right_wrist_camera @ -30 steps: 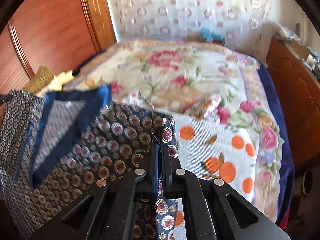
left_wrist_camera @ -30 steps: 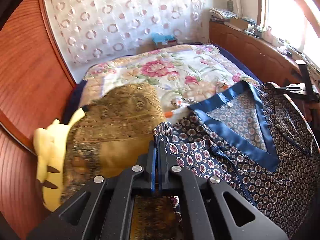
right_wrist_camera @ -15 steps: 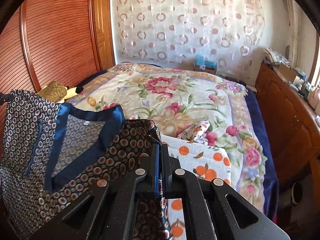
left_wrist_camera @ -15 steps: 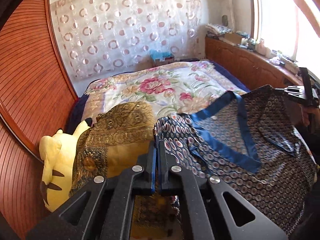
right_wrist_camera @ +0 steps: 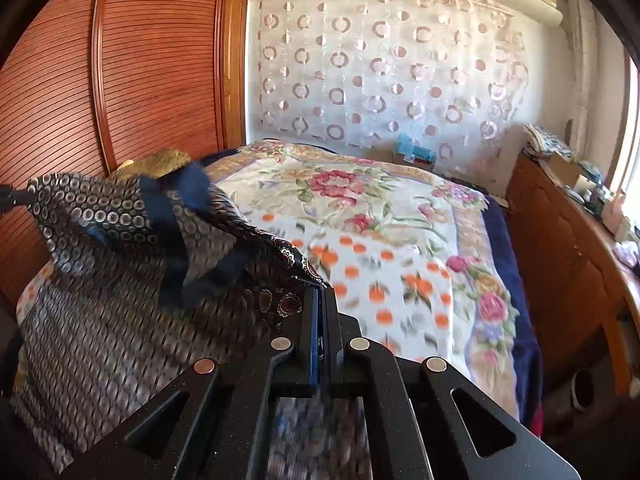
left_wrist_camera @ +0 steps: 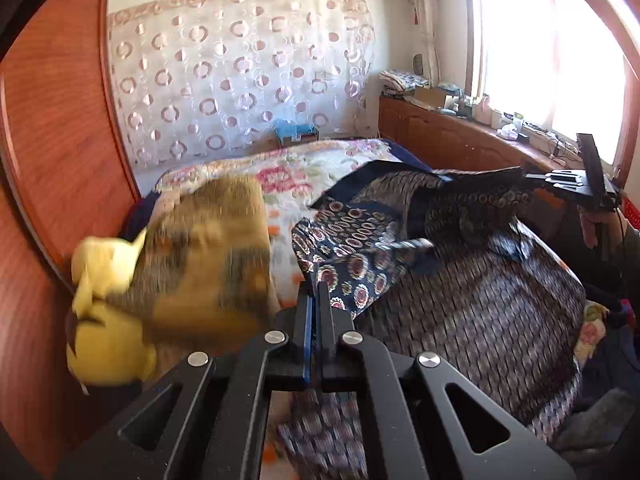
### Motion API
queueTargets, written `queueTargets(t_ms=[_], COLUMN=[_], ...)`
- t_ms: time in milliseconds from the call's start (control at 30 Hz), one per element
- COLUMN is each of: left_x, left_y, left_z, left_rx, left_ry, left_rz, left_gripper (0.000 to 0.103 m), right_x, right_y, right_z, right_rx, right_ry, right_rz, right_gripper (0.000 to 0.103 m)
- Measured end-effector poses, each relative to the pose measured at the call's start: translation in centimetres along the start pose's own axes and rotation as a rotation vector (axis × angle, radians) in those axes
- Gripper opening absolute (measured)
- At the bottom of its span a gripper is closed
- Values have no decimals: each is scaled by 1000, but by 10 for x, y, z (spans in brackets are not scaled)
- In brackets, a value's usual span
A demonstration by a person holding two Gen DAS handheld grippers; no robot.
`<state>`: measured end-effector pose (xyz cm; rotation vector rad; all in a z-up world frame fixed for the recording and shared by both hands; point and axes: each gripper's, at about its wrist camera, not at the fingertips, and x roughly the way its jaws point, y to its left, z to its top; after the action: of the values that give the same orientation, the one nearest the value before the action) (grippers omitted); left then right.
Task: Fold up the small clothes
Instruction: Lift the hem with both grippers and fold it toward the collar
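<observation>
Now both grippers are pinching the patterned shirt (left_wrist_camera: pixel 460 280): left gripper (left_wrist_camera: pixel 316 292) fingers clamped on one edge, right gripper (right_wrist_camera: pixel 320 300) fingers clamped on another. Shirt hangs stretched between them, above the floral bed (right_wrist_camera: pixel 400 208), with a yellow plush toy (left_wrist_camera: pixel 104 320) beside the bed's left edge.

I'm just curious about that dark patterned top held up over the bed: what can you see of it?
The patterned top is navy, silky-looking fabric printed with small round medallions, trimmed with a plain blue V-neck band. It hangs slack and blurred above the floral bedspread, one corner pinched in the left tool, another in the right tool.
</observation>
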<state>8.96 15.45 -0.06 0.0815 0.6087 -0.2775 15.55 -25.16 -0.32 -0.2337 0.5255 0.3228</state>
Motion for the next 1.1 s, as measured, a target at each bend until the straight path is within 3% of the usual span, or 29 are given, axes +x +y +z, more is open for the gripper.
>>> queueTargets(t_ms=[200,433,700,1067,1100], left_x=[-18,-40,-63,-61,-61], left_y=[2,16,17,9,8], left_z=[-70,-113,-135,-138,-136], left_rx=[-85,-176,-180,-150,-143], left_ry=[22,46,84,114,116], left_rz=[-43,-31,-18,-19,-6], left_gripper=[2,2,2,3,8], right_x=[-67,-100,-141,-107,-106], right_y=[7,-11,-17,-11,-11], right_z=[-67,-123,-137,-151,-149], right_rx=[41,96,125,149,145], right_ry=[8,80,83,194,196], right_rz=[12,-13,-20,-4,-4], right_gripper=[1,1,1,1,1])
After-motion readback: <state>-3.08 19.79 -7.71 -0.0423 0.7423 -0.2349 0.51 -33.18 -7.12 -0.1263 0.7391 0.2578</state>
